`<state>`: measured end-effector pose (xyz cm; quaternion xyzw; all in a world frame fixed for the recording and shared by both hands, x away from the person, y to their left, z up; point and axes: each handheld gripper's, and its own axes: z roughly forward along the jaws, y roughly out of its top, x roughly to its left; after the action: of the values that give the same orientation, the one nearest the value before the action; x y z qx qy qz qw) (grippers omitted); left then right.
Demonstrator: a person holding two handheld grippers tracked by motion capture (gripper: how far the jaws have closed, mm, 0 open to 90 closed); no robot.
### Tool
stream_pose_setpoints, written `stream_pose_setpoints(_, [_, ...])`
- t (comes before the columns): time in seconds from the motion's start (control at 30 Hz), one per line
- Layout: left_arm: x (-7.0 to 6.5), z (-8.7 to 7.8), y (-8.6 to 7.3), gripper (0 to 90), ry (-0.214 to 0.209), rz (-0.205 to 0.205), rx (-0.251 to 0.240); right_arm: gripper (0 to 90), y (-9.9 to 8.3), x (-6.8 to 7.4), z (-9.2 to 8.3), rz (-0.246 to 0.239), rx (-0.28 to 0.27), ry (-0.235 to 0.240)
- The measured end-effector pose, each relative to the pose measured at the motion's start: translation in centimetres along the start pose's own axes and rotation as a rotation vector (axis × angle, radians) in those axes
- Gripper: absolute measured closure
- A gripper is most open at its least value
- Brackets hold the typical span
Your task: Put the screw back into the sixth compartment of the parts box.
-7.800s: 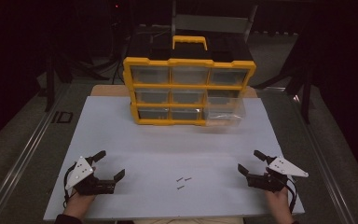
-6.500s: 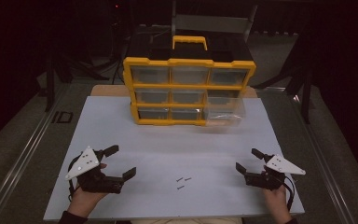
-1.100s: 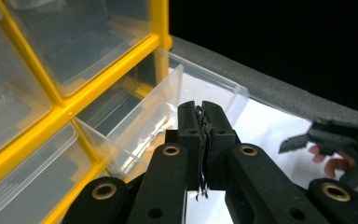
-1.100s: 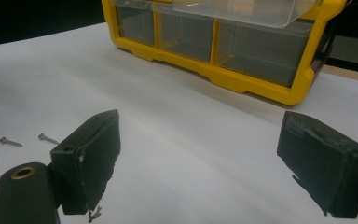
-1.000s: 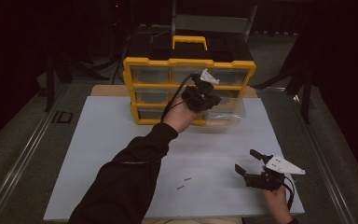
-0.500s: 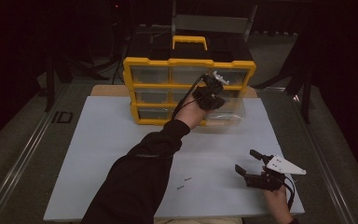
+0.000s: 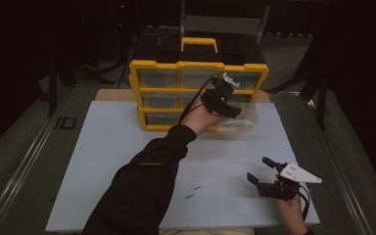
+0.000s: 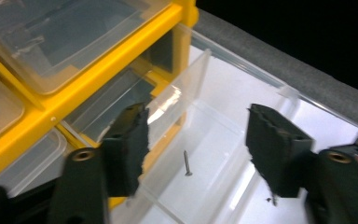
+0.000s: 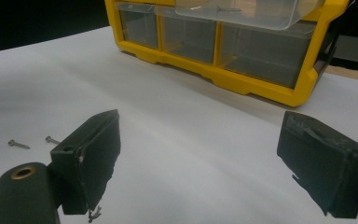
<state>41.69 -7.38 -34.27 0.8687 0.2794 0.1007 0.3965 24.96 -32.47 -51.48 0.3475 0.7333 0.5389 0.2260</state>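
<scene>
A yellow organizer (image 7: 198,93) with clear drawers stands at the back of the white table. Its lower right drawer (image 7: 240,125) is pulled out. My left gripper (image 7: 230,111) hovers over that drawer; its jaws have just been opening and nothing is between them. In the left gripper view the left gripper (image 8: 199,112) stands open above one small screw (image 8: 186,163) that lies on the drawer's (image 8: 223,140) floor. My right gripper (image 7: 258,169) rests open at the front right. Two screws (image 7: 193,192) lie on the table; the right gripper view also has these screws (image 9: 17,144).
The white table top (image 7: 103,161) ends close behind the organizer and just before the person's body. In the right gripper view the right gripper (image 9: 200,119) faces the organizer (image 9: 223,46) across bare table, with the pulled-out drawer (image 9: 242,14) overhanging at the top.
The left hand has left the table's front left and reached to the pulled-out drawer, shifting a little right over the last second. The right gripper has stayed in place.
</scene>
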Motion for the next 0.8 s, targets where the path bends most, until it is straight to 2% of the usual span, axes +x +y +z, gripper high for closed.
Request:
stream_pose_setpoints(0.1, [0.0, -0.7, -0.2, 26.8, -0.007, -0.003, -0.012, 13.3, 0.0, 0.1, 0.0, -0.001, 0.000, -0.001])
stream_pose_setpoints(0.13, [-0.1, -1.3, -0.6, 26.6, -0.016, -0.004, -0.022, 13.3, 0.0, 0.1, 0.0, -0.002, 0.000, -0.002])
stream_pose_setpoints(0.3, [-0.1, -2.4, -1.8, 19.5, -0.049, -0.002, -0.037, 13.3, 0.0, 0.1, 0.1, -0.002, 0.006, -0.002])
stream_pose_setpoints(0.37, [-0.1, -2.7, -2.3, 16.4, -0.048, -0.005, -0.046, 13.3, 0.0, 0.1, 0.1, -0.003, 0.006, -0.003])
stream_pose_setpoints(0.47, [0.0, -3.1, -3.2, 15.5, -0.074, -0.015, -0.054, 13.3, 0.0, 0.1, 0.1, -0.003, 0.007, -0.003])
stream_pose_setpoints(0.57, [-0.3, -3.3, -4.0, 15.1, -0.078, 0.001, -0.044, 13.3, 0.0, 0.1, 0.1, -0.004, 0.007, -0.002])
stream_pose_setpoints(0.8, [-0.6, -4.1, -5.9, 15.0, -0.098, 0.005, -0.042, 13.3, 0.0, 0.1, 0.1, -0.003, 0.008, -0.001])
